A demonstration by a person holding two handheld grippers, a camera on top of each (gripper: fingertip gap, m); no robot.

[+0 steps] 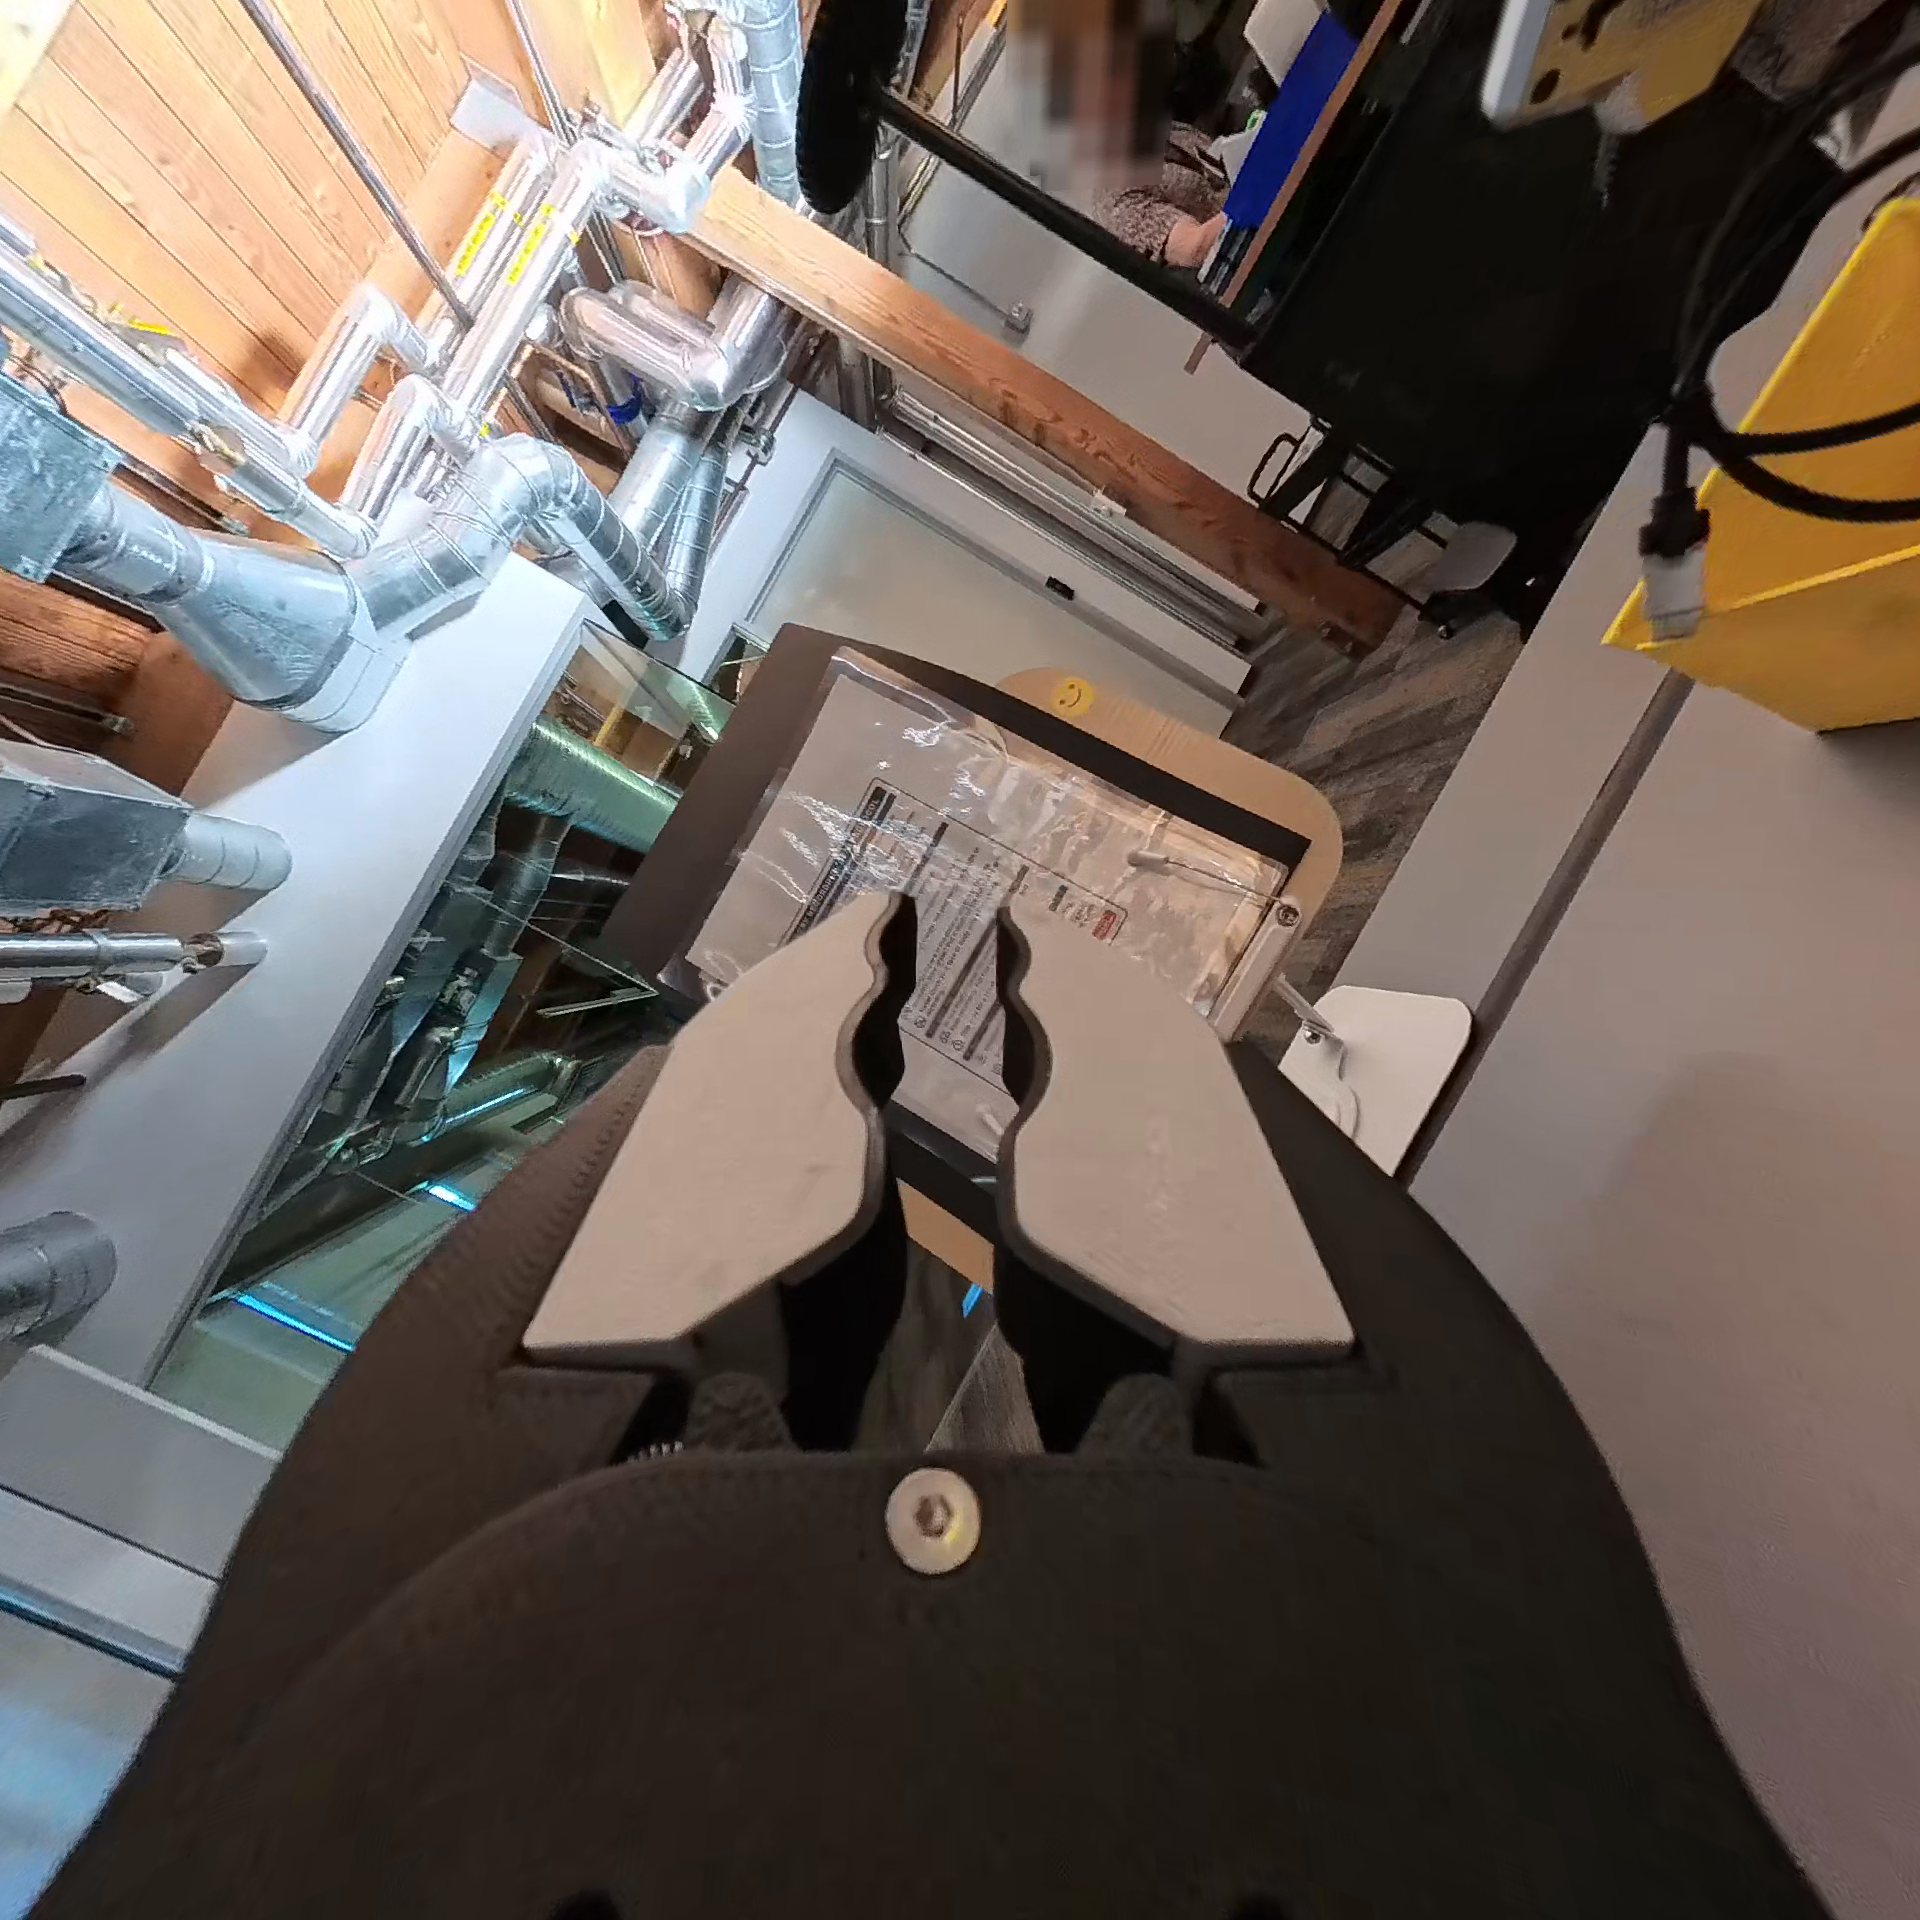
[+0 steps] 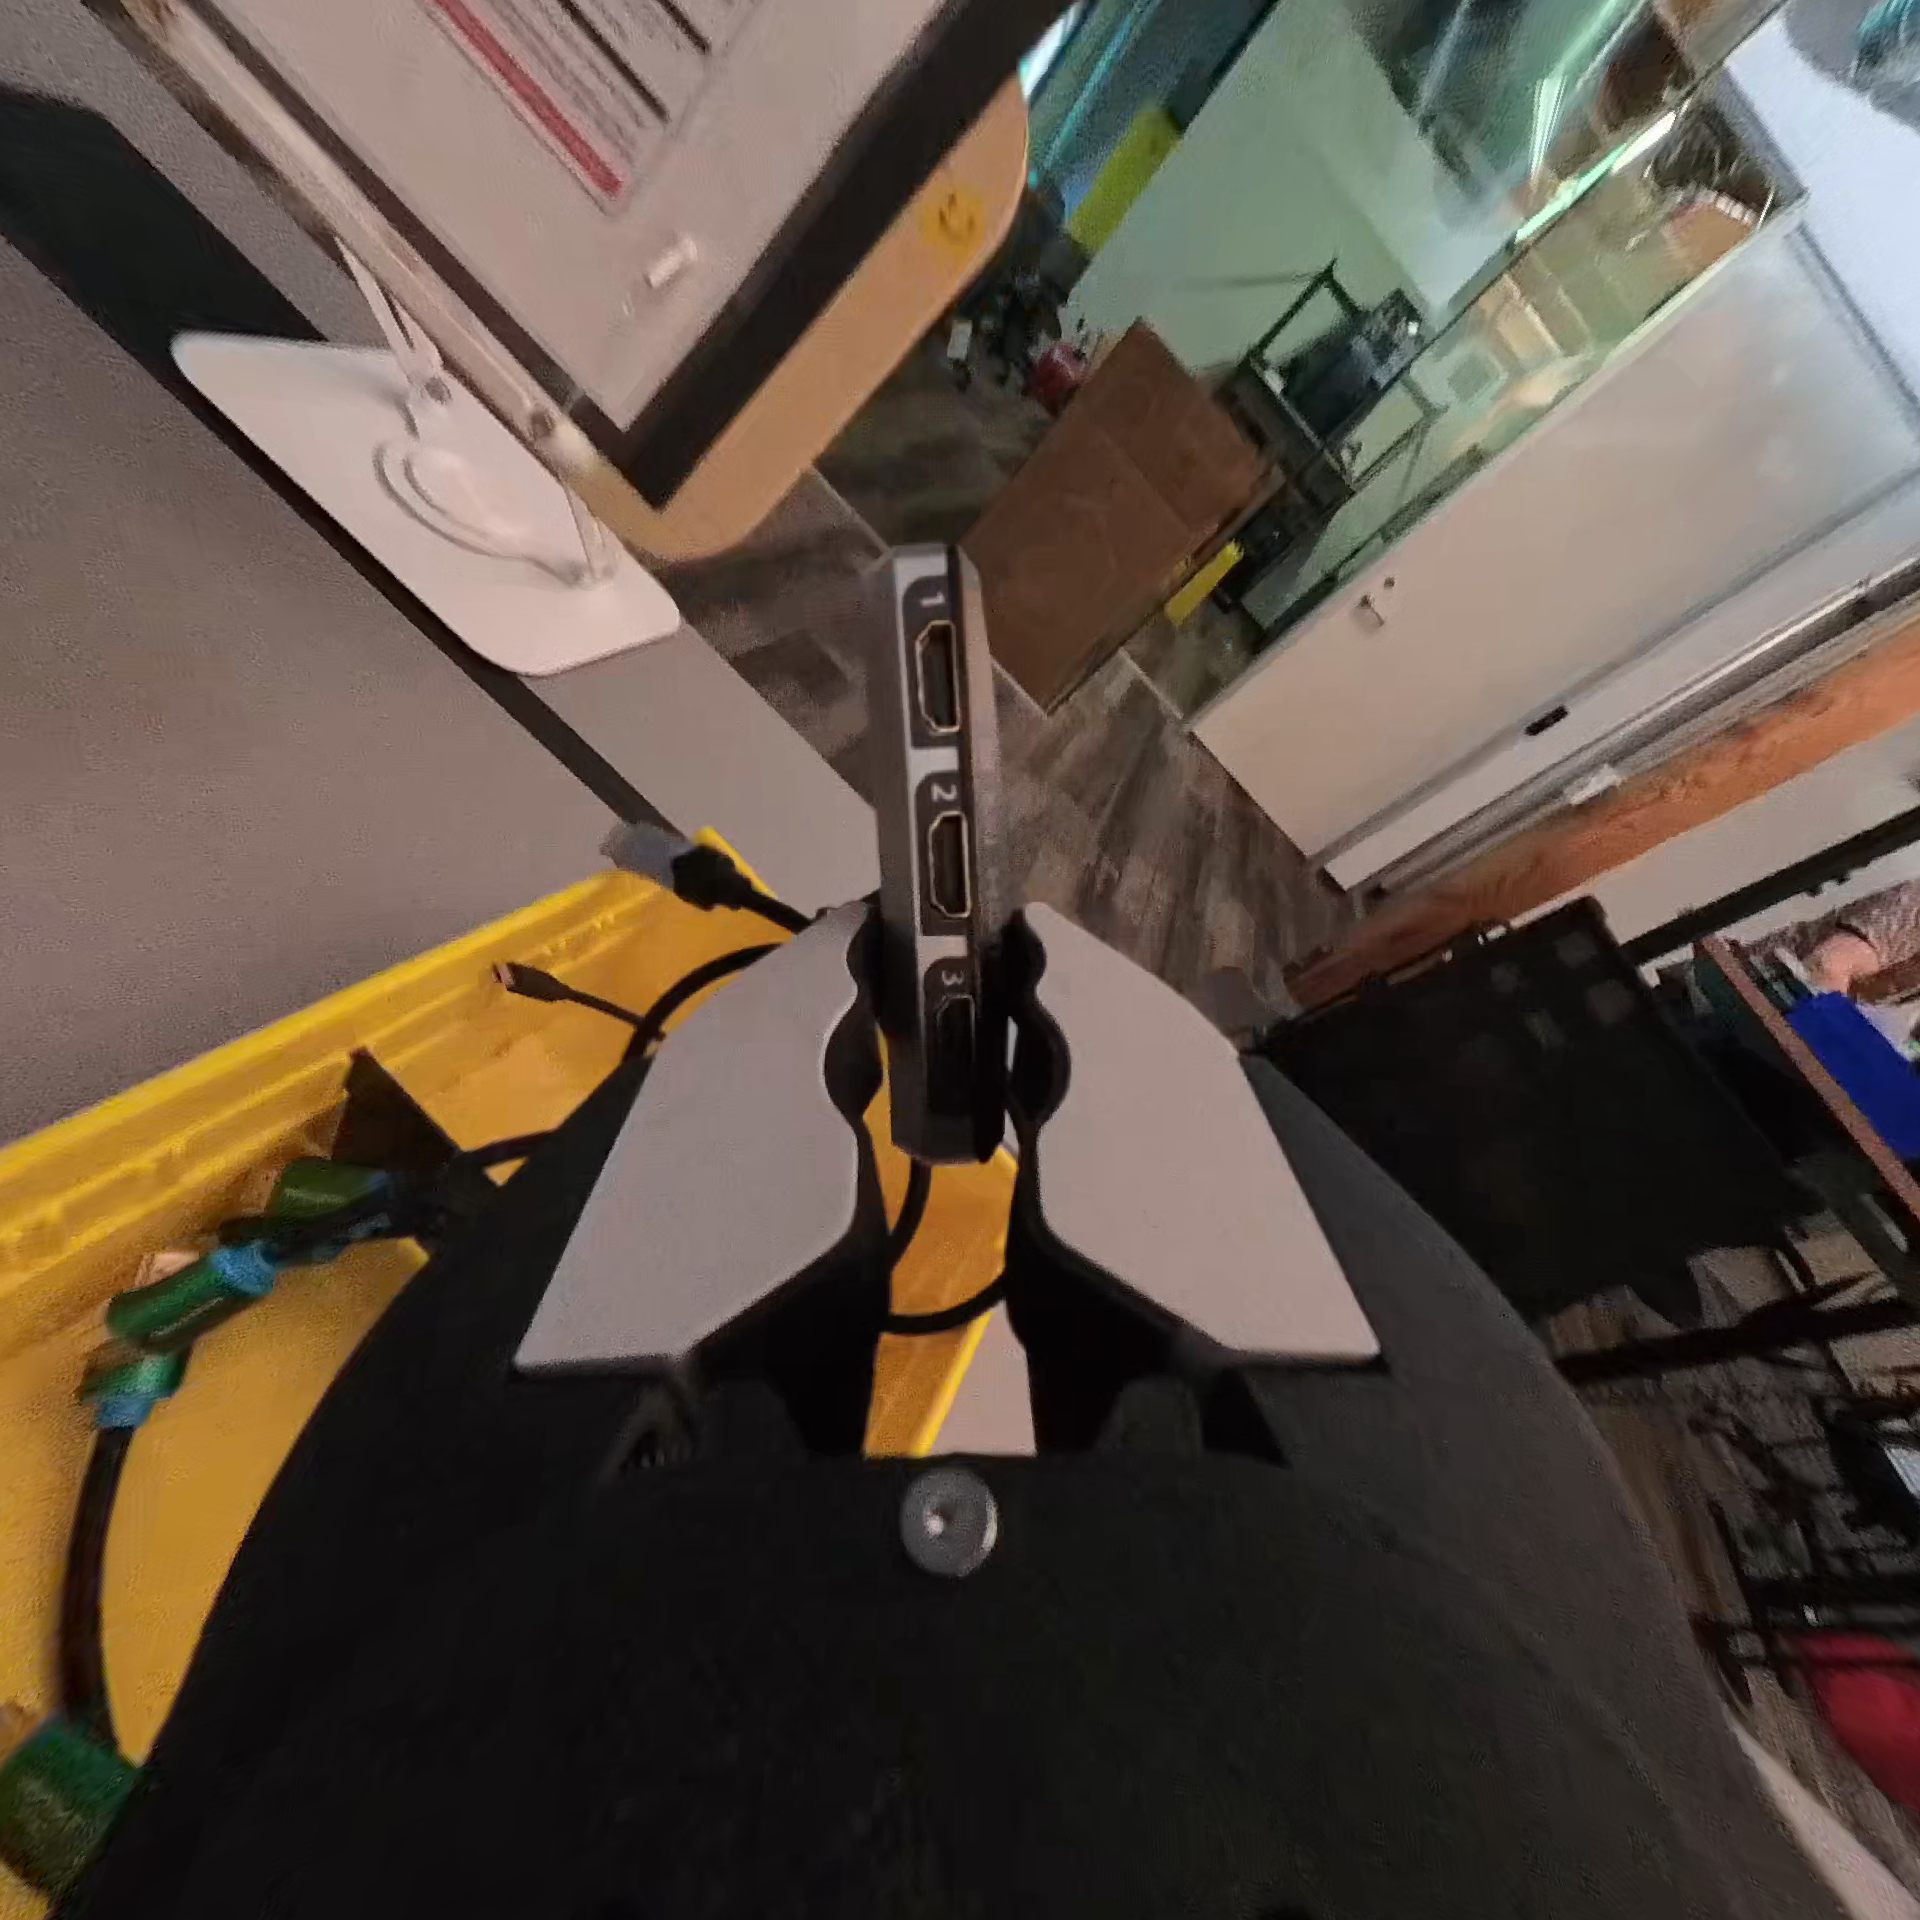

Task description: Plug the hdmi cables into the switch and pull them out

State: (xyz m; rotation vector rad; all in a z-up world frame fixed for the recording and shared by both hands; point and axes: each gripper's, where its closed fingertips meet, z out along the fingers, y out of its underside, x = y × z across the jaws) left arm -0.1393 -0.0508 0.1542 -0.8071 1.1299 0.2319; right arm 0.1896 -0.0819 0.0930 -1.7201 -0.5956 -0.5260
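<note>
Between the two grey fingers of the left gripper (image 1: 951,925) only a narrow gap shows; its jaws stand slightly parted and hold nothing, pointed at a plastic-wrapped white panel on a stand (image 1: 997,831) at the far edge of the grey surface (image 1: 1662,1195). To the right in that view, a black HDMI cable with a silver plug (image 1: 1673,566) hangs down beside a yellow plastic bin (image 1: 1808,520), and the other gripper's yellow-and-white body (image 1: 1590,52) shows at the top right.

The right gripper (image 2: 943,966) has its jaws closed on the lower end of a slim grey HDMI switch (image 2: 945,790), held upright on edge, two numbered ports clear above the fingers and a third between them. Only this view shows the bin's inside: black cables with green and blue ties (image 2: 197,1288) at the left.
</note>
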